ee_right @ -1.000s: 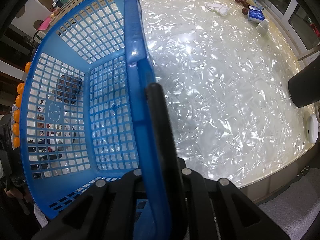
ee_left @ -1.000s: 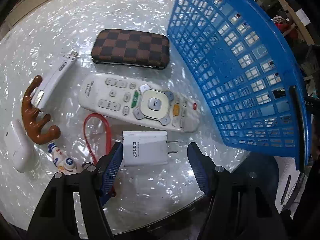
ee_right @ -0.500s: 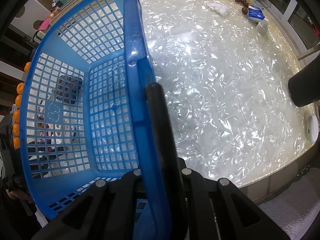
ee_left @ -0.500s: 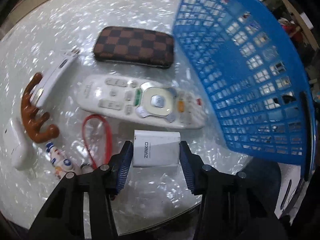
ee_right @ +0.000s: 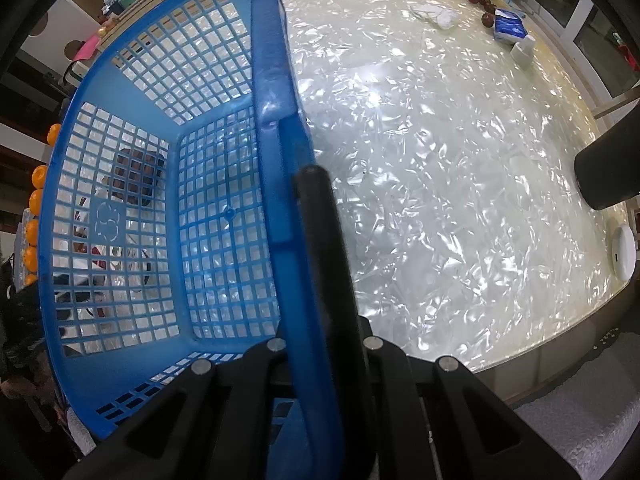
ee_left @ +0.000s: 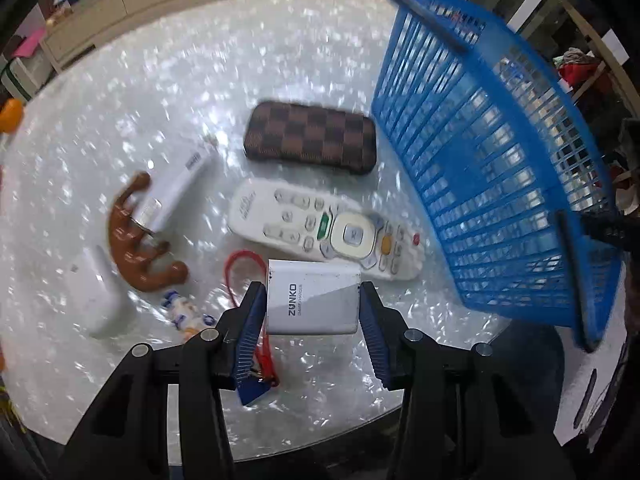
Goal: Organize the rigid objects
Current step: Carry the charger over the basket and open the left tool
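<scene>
Round pearly desk in a cluttered room

The desk (ee_right: 460, 168) has a glossy white, shell-patterned top that throws back bright overhead light. Past its far edge, in the left wrist view, a low pale cabinet (ee_left: 132, 4) carries small colourful items. In the right wrist view, a window frame (ee_right: 580, 16) runs along the upper right, and oranges (ee_right: 38, 208) line the left edge.

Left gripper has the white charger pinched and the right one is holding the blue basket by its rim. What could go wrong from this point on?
1. The left gripper pinches the white charger only by its smooth sides; it may slip.
2. The red strap runs under the left finger and could snag and drag along.
3. The right gripper holds the blue basket tilted by one rim; a dropped charger could slide out.
</scene>
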